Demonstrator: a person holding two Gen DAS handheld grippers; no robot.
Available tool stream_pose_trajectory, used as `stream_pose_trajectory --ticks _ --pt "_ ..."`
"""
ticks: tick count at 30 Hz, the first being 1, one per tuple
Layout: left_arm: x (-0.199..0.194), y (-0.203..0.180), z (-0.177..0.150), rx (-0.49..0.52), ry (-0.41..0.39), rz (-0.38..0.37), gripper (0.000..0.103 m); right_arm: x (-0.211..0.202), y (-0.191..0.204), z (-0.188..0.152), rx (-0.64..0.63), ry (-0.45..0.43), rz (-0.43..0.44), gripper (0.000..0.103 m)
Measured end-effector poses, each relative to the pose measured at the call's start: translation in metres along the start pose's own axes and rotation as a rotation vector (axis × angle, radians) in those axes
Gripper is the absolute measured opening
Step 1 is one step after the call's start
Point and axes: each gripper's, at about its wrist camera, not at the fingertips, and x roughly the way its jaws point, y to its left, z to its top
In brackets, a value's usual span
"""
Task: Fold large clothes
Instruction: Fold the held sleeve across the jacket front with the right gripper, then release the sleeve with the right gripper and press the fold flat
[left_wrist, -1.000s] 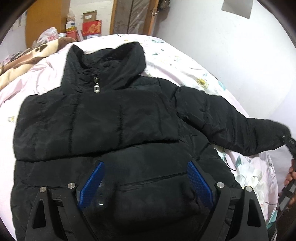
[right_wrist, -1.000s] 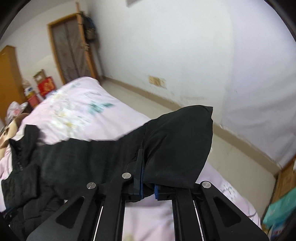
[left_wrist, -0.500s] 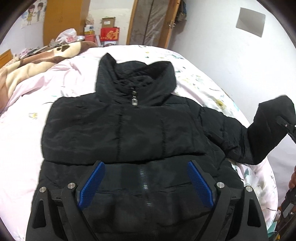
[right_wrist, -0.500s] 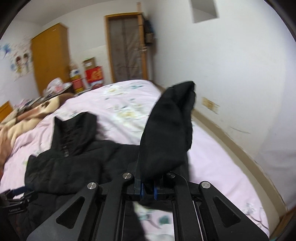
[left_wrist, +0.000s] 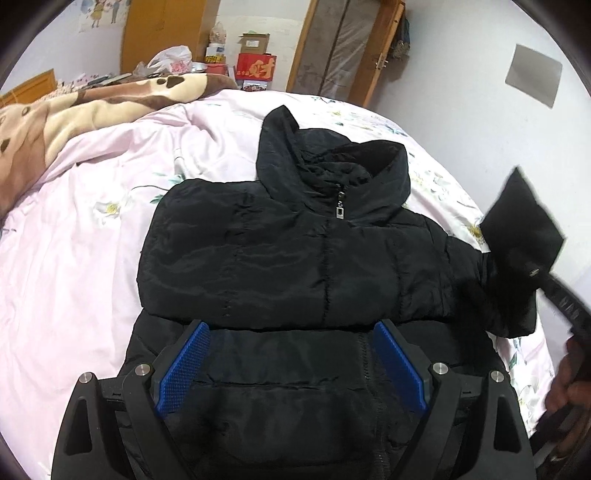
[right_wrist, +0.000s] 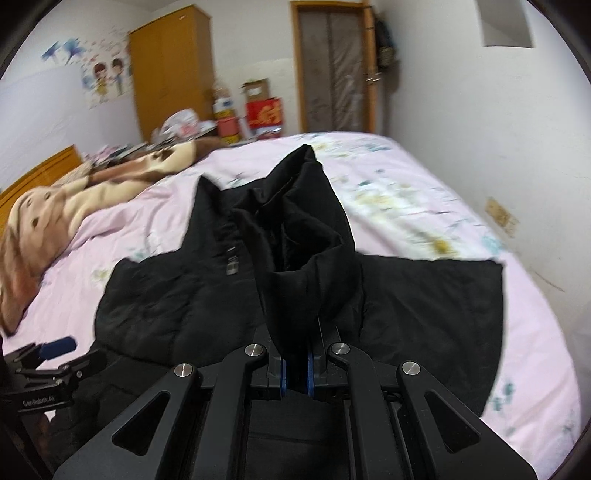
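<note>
While the black padded jacket (left_wrist: 295, 266) lies face up on the pink floral bed (left_wrist: 92, 258), collar toward the far end and zipper done up, the step in hand looks like the sleeve fold: right hand-held gripper (right_wrist: 295, 365) is clamped on the cuff of the right sleeve (right_wrist: 306, 236), which stands up out of its jaws above the jacket's chest. In the left wrist view that sleeve (left_wrist: 517, 240) is lifted off the bed at the jacket's right edge, with a person's hand (left_wrist: 569, 380) on the gripper handle below it. Left hand-held gripper (left_wrist: 291, 358) hangs over the lower front of the jacket with its blue pads (left_wrist: 184, 365) spread wide and nothing between them; whether it touches the fabric cannot be told. The jacket's left side shows no sleeve sticking out, so that one is probably already tucked in, though it is not visible as such. Judged progress: early to mid, body not yet folded end to end. Next move calls for carrying the cuff across the chest, laying the sleeve flat roughly level with the shoulders, then releasing. Padding is bulky and springy, so the sleeve may pop back; the idle left gripper could press the chest down. Brown blanket (left_wrist: 74, 110) sits well apart, no interference.
</note>
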Motion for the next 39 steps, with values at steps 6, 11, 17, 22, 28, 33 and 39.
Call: stream_pose_trajectory --ticks 6,11,17,22,28,33,39 --pt "0.003 0.020 0.000 -0.026 0.008 0.015 0.090 0.042 0.039 -0.018 -0.026 0.086 0.086 0.007" --pt "0.010 0.029 0.002 -0.039 0.020 0.020 0.090 0.065 0.053 -0.035 -0.030 0.145 0.123 0.008" --pt "0.022 0.028 0.008 -0.060 0.042 -0.010 0.090 0.073 0.055 -0.043 -0.032 0.180 0.150 0.018" --pt "0.029 0.009 0.015 -0.043 0.053 -0.071 0.090 0.062 0.048 -0.043 -0.007 0.170 0.209 0.058" --pt "0.044 -0.014 0.024 -0.043 0.087 -0.132 0.090 0.039 0.026 -0.046 0.019 0.156 0.231 0.063" --pt "0.052 -0.025 0.027 -0.095 0.110 -0.210 0.090 0.022 0.006 -0.052 -0.002 0.151 0.251 0.065" --pt "0.047 -0.031 0.024 -0.143 0.120 -0.299 0.091 0.003 -0.014 -0.061 -0.008 0.151 0.334 0.066"
